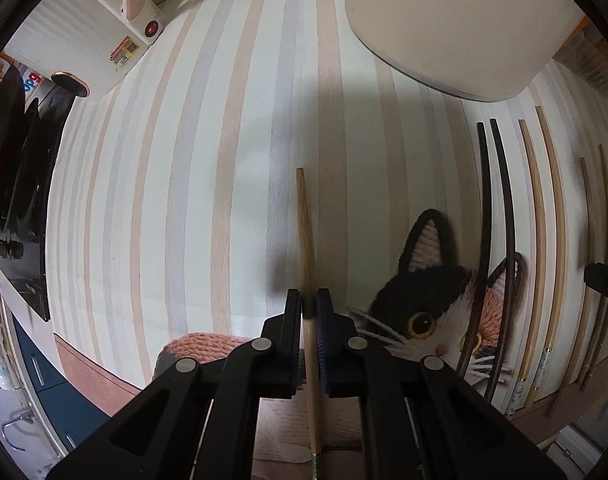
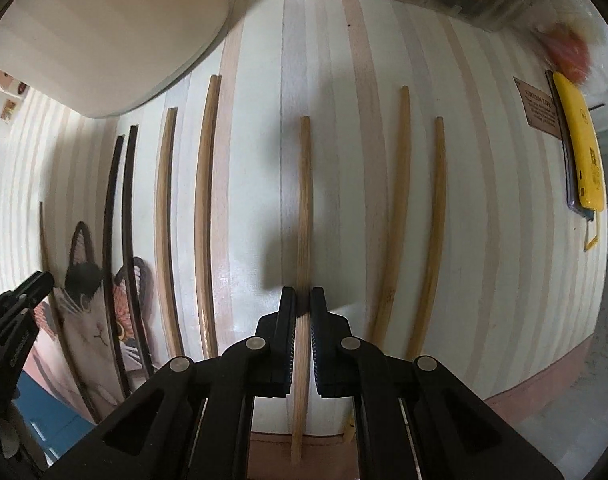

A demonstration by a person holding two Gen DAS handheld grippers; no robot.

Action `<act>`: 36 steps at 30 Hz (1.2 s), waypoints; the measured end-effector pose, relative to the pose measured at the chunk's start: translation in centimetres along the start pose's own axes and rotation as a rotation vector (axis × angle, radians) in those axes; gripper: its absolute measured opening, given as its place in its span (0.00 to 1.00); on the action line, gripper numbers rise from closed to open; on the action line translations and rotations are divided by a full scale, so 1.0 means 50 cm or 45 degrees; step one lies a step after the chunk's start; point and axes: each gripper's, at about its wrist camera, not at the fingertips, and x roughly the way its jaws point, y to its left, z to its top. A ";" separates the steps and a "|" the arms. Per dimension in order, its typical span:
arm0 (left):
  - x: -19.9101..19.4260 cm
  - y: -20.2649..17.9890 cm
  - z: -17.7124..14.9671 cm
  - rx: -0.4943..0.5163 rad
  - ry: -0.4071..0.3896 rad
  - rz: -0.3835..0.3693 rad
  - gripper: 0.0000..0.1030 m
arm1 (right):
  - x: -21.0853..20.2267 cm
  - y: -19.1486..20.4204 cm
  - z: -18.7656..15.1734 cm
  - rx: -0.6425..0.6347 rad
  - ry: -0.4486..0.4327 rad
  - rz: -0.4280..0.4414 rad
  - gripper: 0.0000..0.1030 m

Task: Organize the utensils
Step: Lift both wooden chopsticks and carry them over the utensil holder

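We see a striped bench (image 2: 484, 200) carrying a white container (image 1: 456, 24) and a cat-shaped mat (image 1: 432, 304). Across it lie two dark chopsticks (image 2: 126, 216) and several wooden chopsticks (image 2: 396, 208) side by side. Our left tool (image 1: 309, 304) is closed on a light wooden chopstick (image 1: 304, 220); our right tool (image 2: 303, 300) grips another wooden chopstick (image 2: 303, 200) between its narrowed fingers.

Soft daylight, dim corners; strong fisheye bending; claw shadows ahead; far edges blurred, perhaps glare.
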 end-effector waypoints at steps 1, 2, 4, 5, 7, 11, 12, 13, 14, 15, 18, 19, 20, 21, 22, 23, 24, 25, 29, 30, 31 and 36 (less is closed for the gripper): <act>0.001 0.002 0.002 -0.006 0.002 -0.005 0.05 | 0.000 0.010 0.004 -0.010 0.010 -0.016 0.08; 0.002 0.003 0.010 -0.009 0.003 -0.006 0.05 | -0.001 0.016 0.005 -0.020 0.021 -0.032 0.08; 0.003 -0.005 0.017 -0.009 0.006 0.000 0.05 | 0.002 0.029 0.014 -0.021 0.036 -0.040 0.08; -0.001 -0.008 0.017 -0.008 0.002 0.004 0.05 | 0.006 0.040 0.022 -0.021 0.042 -0.039 0.08; -0.004 -0.010 0.024 0.000 -0.004 0.019 0.05 | 0.006 0.035 0.024 -0.017 0.053 -0.031 0.08; -0.003 -0.022 0.033 0.019 -0.023 0.045 0.04 | 0.008 0.027 0.018 -0.021 0.049 -0.036 0.08; -0.003 -0.023 0.035 0.013 -0.023 0.046 0.04 | 0.004 0.017 0.014 -0.023 0.048 -0.037 0.08; -0.004 -0.025 0.037 0.009 -0.025 0.046 0.04 | 0.001 0.016 0.017 -0.015 0.044 -0.038 0.07; -0.004 -0.024 0.038 0.006 -0.044 0.043 0.04 | 0.000 0.018 0.018 -0.007 0.038 -0.038 0.07; -0.006 -0.027 0.036 -0.003 -0.046 0.039 0.04 | -0.004 0.007 0.016 -0.005 0.033 -0.035 0.07; -0.015 -0.015 0.032 -0.021 -0.062 0.036 0.04 | -0.006 -0.005 -0.010 0.021 0.005 0.006 0.07; -0.024 -0.011 0.031 -0.033 -0.078 0.034 0.04 | -0.014 -0.006 -0.011 0.028 -0.011 0.025 0.07; -0.032 -0.002 0.027 -0.039 -0.092 0.032 0.04 | -0.017 -0.007 -0.014 0.028 -0.022 0.033 0.07; -0.043 0.006 0.019 -0.043 -0.108 0.030 0.04 | -0.030 -0.007 -0.016 0.027 -0.047 0.043 0.07; -0.057 0.007 0.017 -0.045 -0.126 0.023 0.04 | -0.040 -0.009 -0.016 0.027 -0.062 0.051 0.07; -0.072 0.010 0.015 -0.043 -0.142 0.010 0.04 | -0.050 -0.010 -0.016 0.027 -0.075 0.059 0.07; -0.089 0.013 0.012 -0.042 -0.159 -0.003 0.04 | -0.064 -0.011 -0.017 0.027 -0.097 0.066 0.07; -0.106 0.016 0.007 -0.041 -0.181 -0.012 0.04 | -0.078 -0.011 -0.019 0.024 -0.121 0.070 0.07; -0.164 0.026 -0.005 -0.060 -0.256 -0.042 0.04 | -0.120 -0.008 -0.027 0.018 -0.183 0.093 0.07; -0.176 0.027 -0.006 -0.068 -0.275 -0.044 0.04 | -0.131 -0.008 -0.028 0.014 -0.201 0.098 0.07; -0.190 0.031 -0.006 -0.079 -0.297 -0.048 0.04 | -0.145 -0.009 -0.028 0.011 -0.219 0.107 0.07; -0.240 0.040 -0.016 -0.110 -0.365 -0.093 0.04 | -0.201 -0.008 -0.038 -0.002 -0.310 0.132 0.07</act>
